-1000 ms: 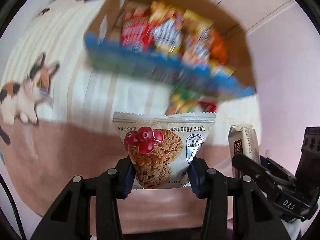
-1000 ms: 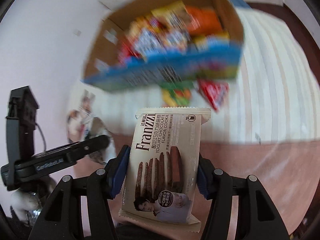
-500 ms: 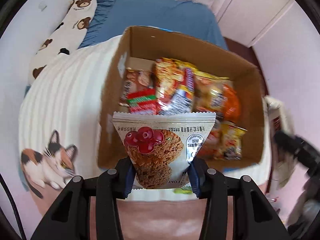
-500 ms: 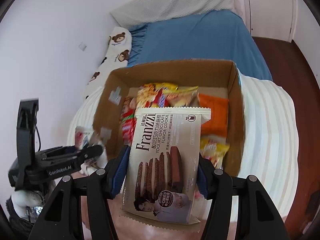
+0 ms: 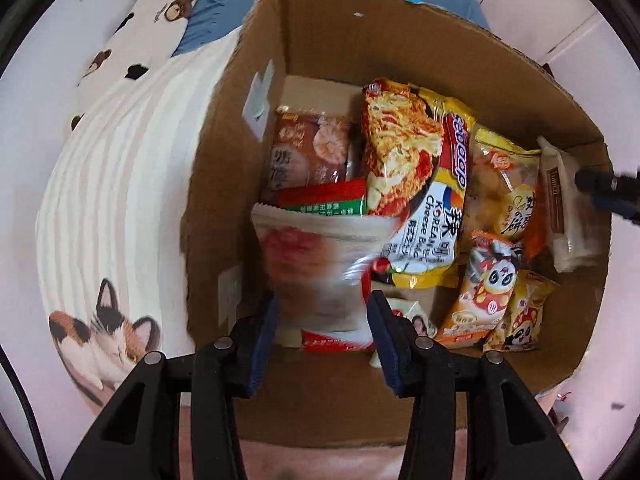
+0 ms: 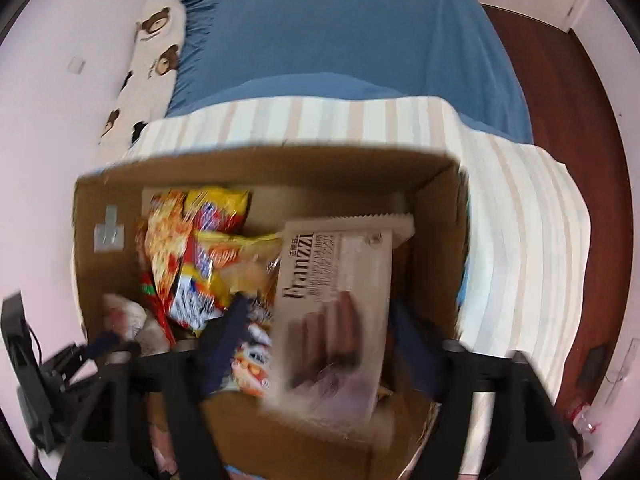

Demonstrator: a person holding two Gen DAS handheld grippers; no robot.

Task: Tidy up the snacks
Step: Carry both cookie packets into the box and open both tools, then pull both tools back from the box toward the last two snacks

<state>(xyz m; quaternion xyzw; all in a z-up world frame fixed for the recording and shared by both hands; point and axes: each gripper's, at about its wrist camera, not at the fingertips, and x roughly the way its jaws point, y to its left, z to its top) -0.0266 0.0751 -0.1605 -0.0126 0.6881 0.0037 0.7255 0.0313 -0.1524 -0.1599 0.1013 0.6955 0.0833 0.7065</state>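
The left gripper (image 5: 322, 316) had its two blue pads close together around a pale oat-cookie packet with red berries on it (image 5: 316, 268). The packet was blurry, so I could not tell if it was held tight or slipping out. It sat low inside the big brown cardboard box (image 5: 320, 32), near the front wall.

The right gripper (image 6: 316, 344) was over the same box. Its jaws stood wider than the tan chocolate cookie pack (image 6: 336, 320) between them, and the pack looked tilted and blurry. I think it was let go, or nearly so.

Behind them in the box lay a yellow and red bag of cheese balls (image 5: 416, 184), a brown shrimp snack bag (image 5: 312, 152) and small orange panda bags (image 5: 484, 292). Past the box were a striped blanket (image 6: 528, 208) and a blue bed sheet (image 6: 340, 32).

The box was quite full. A packet could land on top of the pile and slide, or get squashed. The two grippers were close, so they might bump.
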